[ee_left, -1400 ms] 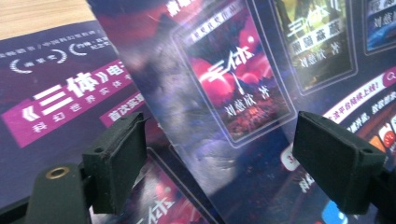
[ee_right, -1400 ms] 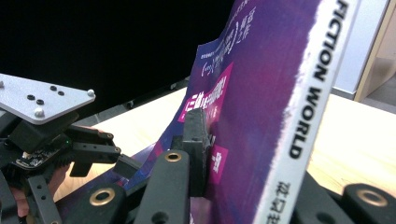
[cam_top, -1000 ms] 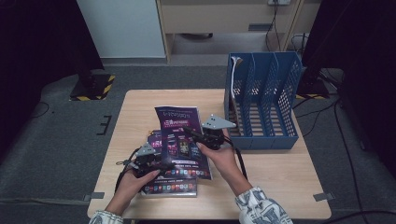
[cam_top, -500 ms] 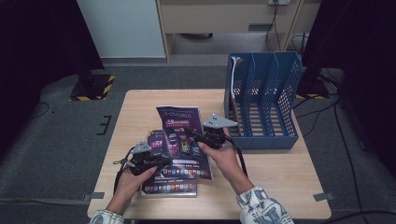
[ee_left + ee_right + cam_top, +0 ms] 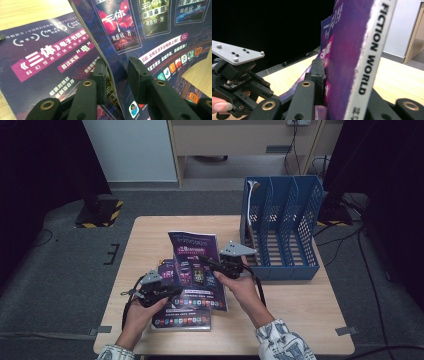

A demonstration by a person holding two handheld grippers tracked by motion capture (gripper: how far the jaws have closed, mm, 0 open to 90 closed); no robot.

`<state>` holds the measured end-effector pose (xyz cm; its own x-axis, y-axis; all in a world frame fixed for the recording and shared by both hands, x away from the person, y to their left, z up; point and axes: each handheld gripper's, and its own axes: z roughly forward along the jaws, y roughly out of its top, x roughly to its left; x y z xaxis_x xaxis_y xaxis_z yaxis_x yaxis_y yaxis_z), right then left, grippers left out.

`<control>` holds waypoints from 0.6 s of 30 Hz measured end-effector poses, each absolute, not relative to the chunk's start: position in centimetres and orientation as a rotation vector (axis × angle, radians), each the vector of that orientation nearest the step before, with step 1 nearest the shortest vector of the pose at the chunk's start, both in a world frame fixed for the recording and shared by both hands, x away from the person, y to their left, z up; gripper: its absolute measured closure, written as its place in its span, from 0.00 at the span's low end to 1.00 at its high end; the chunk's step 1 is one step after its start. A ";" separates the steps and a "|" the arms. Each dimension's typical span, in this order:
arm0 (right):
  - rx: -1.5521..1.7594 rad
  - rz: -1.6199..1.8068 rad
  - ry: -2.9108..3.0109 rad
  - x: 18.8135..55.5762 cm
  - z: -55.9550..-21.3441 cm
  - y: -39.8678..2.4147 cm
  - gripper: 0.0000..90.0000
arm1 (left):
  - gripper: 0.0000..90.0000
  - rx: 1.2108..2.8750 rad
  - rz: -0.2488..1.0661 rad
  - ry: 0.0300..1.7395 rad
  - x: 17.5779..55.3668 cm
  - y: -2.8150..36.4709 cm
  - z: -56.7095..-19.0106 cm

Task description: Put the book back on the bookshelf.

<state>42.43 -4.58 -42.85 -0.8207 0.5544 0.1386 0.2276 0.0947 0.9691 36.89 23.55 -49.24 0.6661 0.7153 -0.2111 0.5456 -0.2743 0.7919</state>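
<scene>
Magazine (image 5: 196,270) pinched upright by right gripper (image 5: 207,264), probably for filing in rack (image 5: 280,220); left gripper (image 5: 170,290) has just been closing, its jaws straddling the lower edge, not yet pressing.

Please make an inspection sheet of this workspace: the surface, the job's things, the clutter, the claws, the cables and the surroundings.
Surface: light wooden table.
Job's things: raised purple magazine, tilted up from the table; second magazine lies flat beneath it; blue file rack stands at the table's right, slots look empty.
Clutter: nothing seen.
Claws: right claw shut on the raised purple magazine near its spine; left claw has just been closing, with that magazine's lower edge between its jaws, a gap still on one side.
Cables: a black cable trails from the right claw; more cables on the floor at right.
Surroundings: grey floor, a stand base with yellow-black stripes, wooden furniture behind.
</scene>
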 end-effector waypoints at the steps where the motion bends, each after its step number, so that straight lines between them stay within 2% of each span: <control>1: 0.781 1.789 2.112 42.4 -42.8 -4.6 0.88 | 0.77 1.959 0.235 0.982 36.9 23.5 -49.2; 18: 0.740 1.808 2.107 42.0 -41.9 -4.4 0.89 | 0.81 1.926 0.284 0.985 36.8 24.2 -48.6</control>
<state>41.99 -4.37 -41.88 -0.8337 0.5382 0.1238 0.2042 0.0921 0.9746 36.85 24.19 -48.58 0.6527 0.7337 -0.1889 0.5203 -0.2529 0.8157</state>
